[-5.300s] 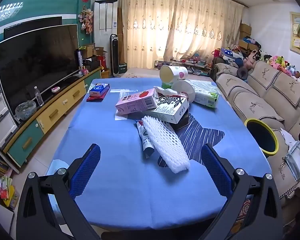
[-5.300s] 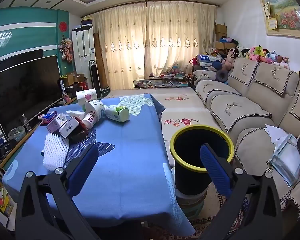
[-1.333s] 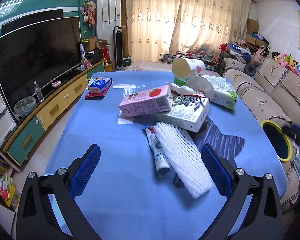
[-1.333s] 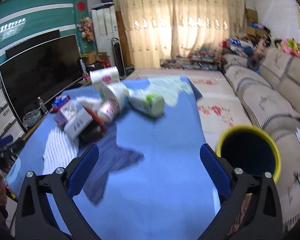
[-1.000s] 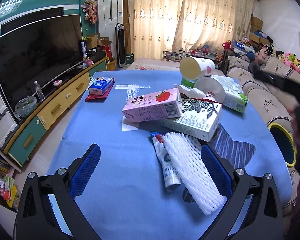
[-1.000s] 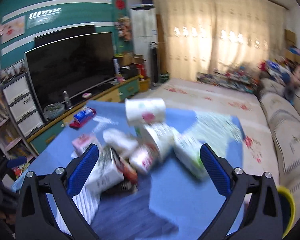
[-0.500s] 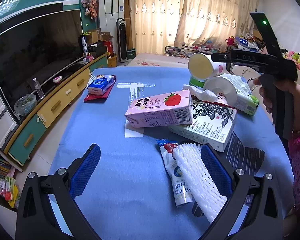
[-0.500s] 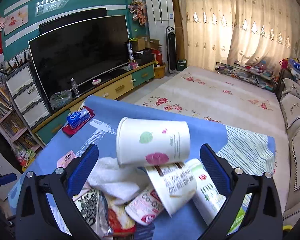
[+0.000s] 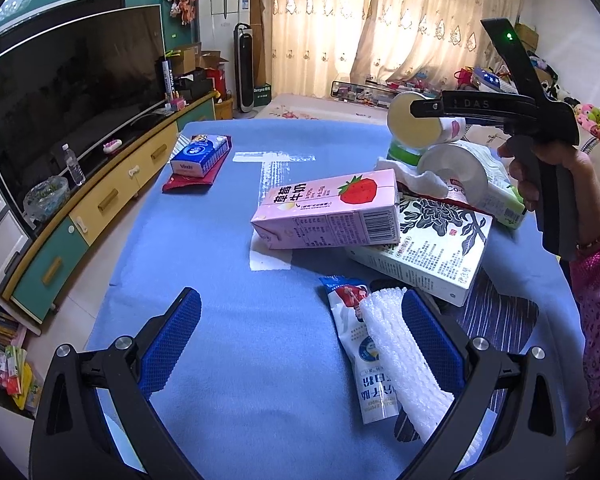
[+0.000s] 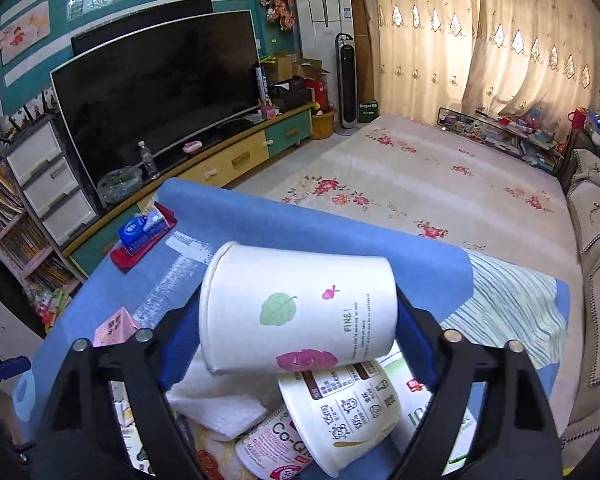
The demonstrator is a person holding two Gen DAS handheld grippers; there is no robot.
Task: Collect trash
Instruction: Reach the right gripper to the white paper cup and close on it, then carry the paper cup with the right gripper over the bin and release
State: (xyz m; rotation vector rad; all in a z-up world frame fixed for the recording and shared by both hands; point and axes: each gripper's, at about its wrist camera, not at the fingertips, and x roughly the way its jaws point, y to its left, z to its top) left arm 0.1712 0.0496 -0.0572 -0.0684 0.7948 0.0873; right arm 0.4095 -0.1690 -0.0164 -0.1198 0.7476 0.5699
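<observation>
A heap of trash lies on the blue table [image 9: 220, 208]. A white paper cup [image 10: 296, 320] with a green leaf print lies on its side on top of the heap; it also shows in the left wrist view [image 9: 420, 128]. My right gripper [image 10: 296, 328] has its blue pads on both ends of the cup and looks closed on it. Under the cup lie a second paper cup [image 10: 340, 412] and a Co-Q pouch [image 10: 276, 448]. My left gripper [image 9: 296, 336] is open and empty, low over the table near a white foam net [image 9: 404, 364], a milk pouch [image 9: 364, 344] and a pink strawberry milk carton [image 9: 332, 212].
A black-and-white flowered box [image 9: 432, 248] lies under the pink carton. A blue tissue pack [image 9: 200, 156] on a red packet sits at the table's far left. A TV [image 10: 160, 92] and cabinet stand left, a sofa [image 10: 596, 208] right.
My right gripper has moved from the bin side across to the heap and closed in around the white paper cup. My left gripper has moved forward over the table.
</observation>
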